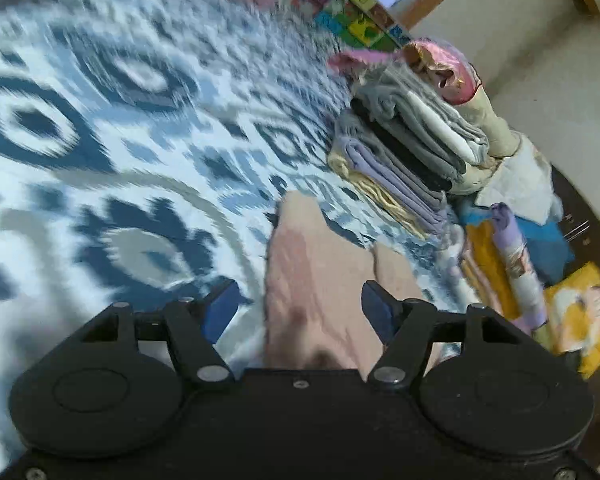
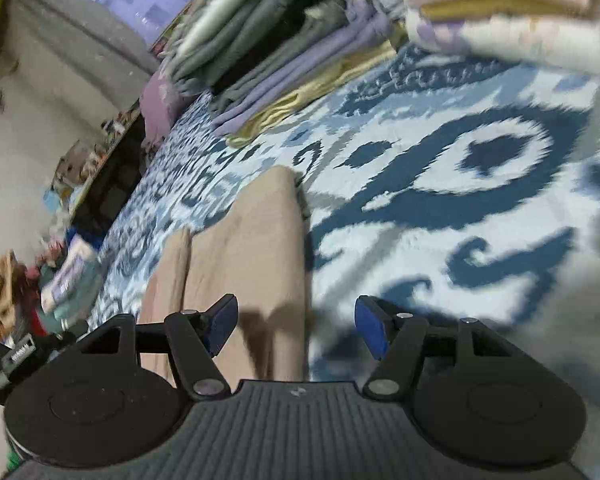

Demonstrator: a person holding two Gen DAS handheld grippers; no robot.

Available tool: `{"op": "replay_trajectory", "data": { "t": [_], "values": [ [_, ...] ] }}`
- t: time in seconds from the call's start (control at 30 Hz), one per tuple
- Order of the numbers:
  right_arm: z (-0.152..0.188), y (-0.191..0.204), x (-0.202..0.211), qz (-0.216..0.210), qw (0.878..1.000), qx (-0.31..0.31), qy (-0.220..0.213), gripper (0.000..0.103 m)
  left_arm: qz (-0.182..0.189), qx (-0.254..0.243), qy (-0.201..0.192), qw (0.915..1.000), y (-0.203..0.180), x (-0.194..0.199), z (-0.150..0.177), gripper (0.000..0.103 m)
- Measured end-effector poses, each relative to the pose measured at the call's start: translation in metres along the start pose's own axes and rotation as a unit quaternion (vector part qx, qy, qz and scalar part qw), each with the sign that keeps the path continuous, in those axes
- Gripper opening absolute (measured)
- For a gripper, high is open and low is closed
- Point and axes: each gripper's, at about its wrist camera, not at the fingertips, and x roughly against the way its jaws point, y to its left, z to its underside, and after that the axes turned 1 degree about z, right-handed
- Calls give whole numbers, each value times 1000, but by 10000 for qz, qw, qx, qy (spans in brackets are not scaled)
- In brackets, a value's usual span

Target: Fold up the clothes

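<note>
Both claws stand with jaws apart and nothing pinched between the pads. Left claw [image 1: 298,314]: the beige garment [image 1: 320,280] lies flat on the blue-and-white rug [image 1: 120,152], directly under and ahead of the gap between the jaws; whether the pads touch the cloth cannot be told through the blur. Right claw [image 2: 296,326]: the same beige garment [image 2: 256,248] lies below its left jaw and ahead, with its straight long edge running forward near the middle of the gap; bare rug [image 2: 440,184] lies under the right jaw. A stack of folded clothes [image 1: 412,148] sits ahead and to the right of the left claw; in the right view the stack [image 2: 268,64] sits ahead and to the left. Judgement: the step in hand is taking hold of the garment for a fold. To do it well, each claw should settle on a corner or edge at matching points, close on a single layer, and lift evenly so the crease runs straight. The risk is catching the rug pile along with the cloth. Pose: both claws point forward and tilted downward toward the rug, low over the cloth; both views are smeared.
</note>
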Motion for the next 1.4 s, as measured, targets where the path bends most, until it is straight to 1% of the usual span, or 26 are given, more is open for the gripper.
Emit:
{"op": "replay_trajectory", "data": {
  "t": [0.07,0.13,0.17,0.2,0.27,0.33,0.37,0.4,0.43,0.47,0.5,0.53,0.57,0.7,0.9,1.03,1.1,1.2,1.23,1.27,1.3,1.33,1.37,1.4],
  "values": [
    [-6,-3,-16,-268,9996,-64,-50,66,112,-60,237,9996,7,-18,-2,54],
    [-12,-4,-29,-431,9990,-67,-46,66,116,-233,489,9985,8,-31,5,48],
    [-15,-3,-34,-504,9987,-20,-17,66,129,-371,532,9978,7,-34,7,47],
    [-18,-2,-39,-575,9983,30,12,66,238,-390,564,9974,7,-37,8,46],
    [-20,8,-49,-588,9976,349,127,62,538,-294,655,9960,9,-40,6,44],
    [-18,21,-59,-555,9954,733,267,56,549,-385,705,9953,8,-45,8,42],
    [-15,28,-63,-506,9938,945,284,49,563,-430,695,9951,7,-47,8,42],
    [-14,34,-66,-411,9921,1149,291,40,575,-437,674,9951,7,-47,8,36],
    [-13,39,-70,-322,9900,1342,297,28,551,-449,663,9953,7,-49,7,30],
    [-14,41,-69,-361,9898,1344,291,25,508,-491,668,9953,7,-51,6,19],
    [-15,43,-69,-400,9897,1346,285,25,498,-570,652,9950,5,-53,3,13],
    [-16,45,-69,-435,9895,1352,276,25,506,-662,623,9946,2,-54,1,13],
    [-17,49,-66,-385,9882,1463,223,24,513,-754,595,9941,-1,-55,-1,12],
    [-20,71,-59,-311,9805,1932,-173,24,570,-1112,398,9914,-13,-58,-14,11],
    [-49,79,-67,-316,9764,2043,-632,24,594,-1387,143,9884,-19,-76,-48,11],
    [-69,73,-91,-267,9789,1862,-801,24,575,-1421,-7,9882,-14,-91,-73,11],
    [-79,68,-100,-360,9804,1717,-893,24,518,-1401,-58,9888,-9,-99,-82,11],
    [-89,67,-121,-271,9819,1654,-877,24,345,-1361,-120,9900,-2,-112,-90,12],
    [-90,66,-129,-149,9838,1614,-772,30,247,-1317,-85,9910,-1,-117,-90,12],
    [-89,63,-135,33,9853,1575,-664,37,140,-1255,-26,9920,1,-122,-90,19],
    [-87,60,-136,132,9860,1538,-626,39,44,-1257,42,9920,3,-125,-88,37],
    [-86,56,-137,225,9867,1496,-591,43,-38,-1287,17,9917,4,-124,-88,46],
    [-88,53,-133,166,9883,1379,-629,50,-114,-1314,-56,9912,4,-121,-87,55],
    [-89,49,-128,110,9896,1266,-669,55,-131,-1287,-122,9915,5,-117,-88,58]
  ]
}}
